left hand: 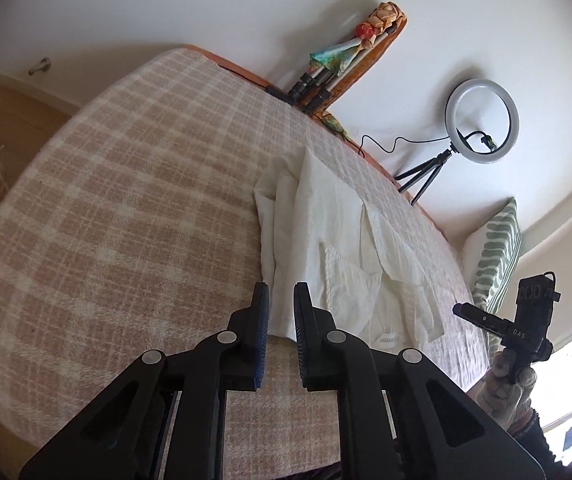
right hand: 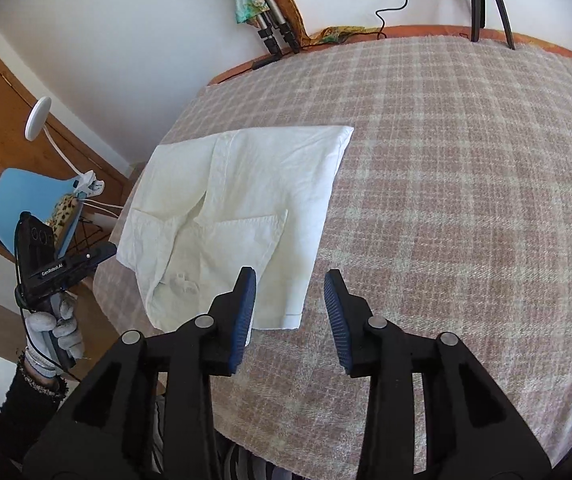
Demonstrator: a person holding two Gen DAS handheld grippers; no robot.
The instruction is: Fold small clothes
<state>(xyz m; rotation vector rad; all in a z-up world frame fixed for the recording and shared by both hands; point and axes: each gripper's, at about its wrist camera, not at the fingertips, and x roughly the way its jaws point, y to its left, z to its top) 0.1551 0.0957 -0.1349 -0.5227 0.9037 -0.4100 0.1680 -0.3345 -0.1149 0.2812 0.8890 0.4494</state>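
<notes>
One white shirt point(right hand: 229, 208) lies folded on the bed point(right hand: 446, 184), ahead of both grippers: left gripper point(left hand: 281, 304) fingers a little apart, right gripper point(right hand: 290, 292) fingers wider, both empty.

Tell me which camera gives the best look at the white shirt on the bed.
The right wrist view: the white shirt lies whole and unobstructed on the plaid blanket, with its collar and folded edges visible. The left wrist view shows the shirt foreshortened, and the left gripper covers its near edge.
</notes>
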